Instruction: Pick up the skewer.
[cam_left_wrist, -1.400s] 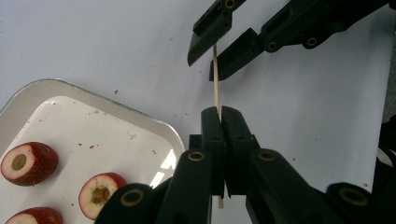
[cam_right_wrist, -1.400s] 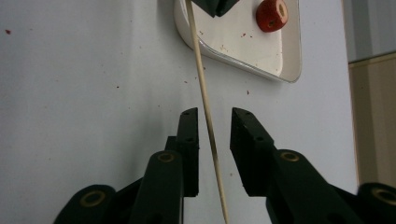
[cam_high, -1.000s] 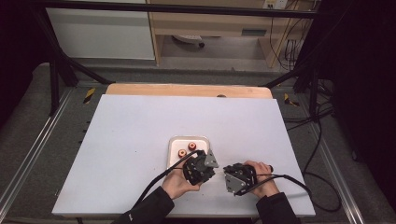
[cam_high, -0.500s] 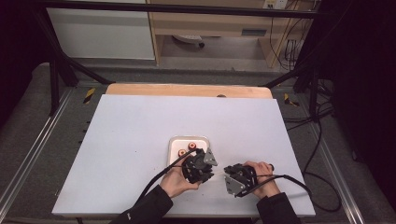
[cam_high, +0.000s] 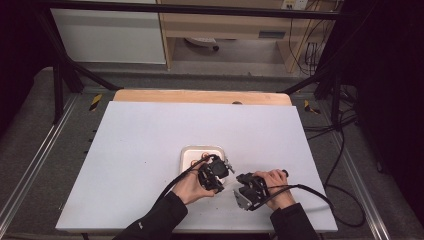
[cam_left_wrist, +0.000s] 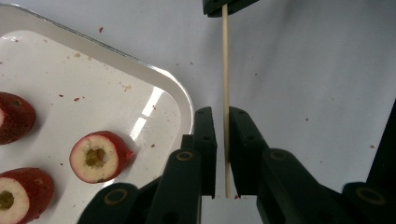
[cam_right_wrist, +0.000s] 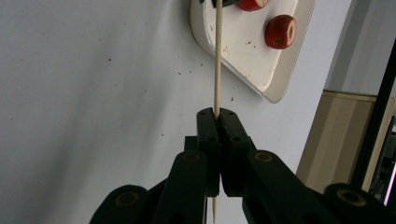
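The right tool (cam_right_wrist: 216, 114) is clamped on a thin wooden skewer (cam_right_wrist: 217, 56), which is gripped at its near part and runs away toward the white tray (cam_right_wrist: 280, 70). The left tool (cam_left_wrist: 222, 116) has the same skewer (cam_left_wrist: 226, 84) between its jaws, which have just been closing; a narrow gap is seen on either side, so the stick is not pressed. In the high view both tools (cam_high: 214, 172) (cam_high: 248, 192) are held near the tray (cam_high: 192, 152) on the table (cam_high: 140, 145). Cored red fruit pieces (cam_left_wrist: 99, 156) lie in the tray, left of the skewer.

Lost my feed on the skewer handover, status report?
Right tool shut on wooden skewer. Left tool closing, skewer between pads, small gap showing. Cored red fruit pieces wait on white tray. Nothing in the way.
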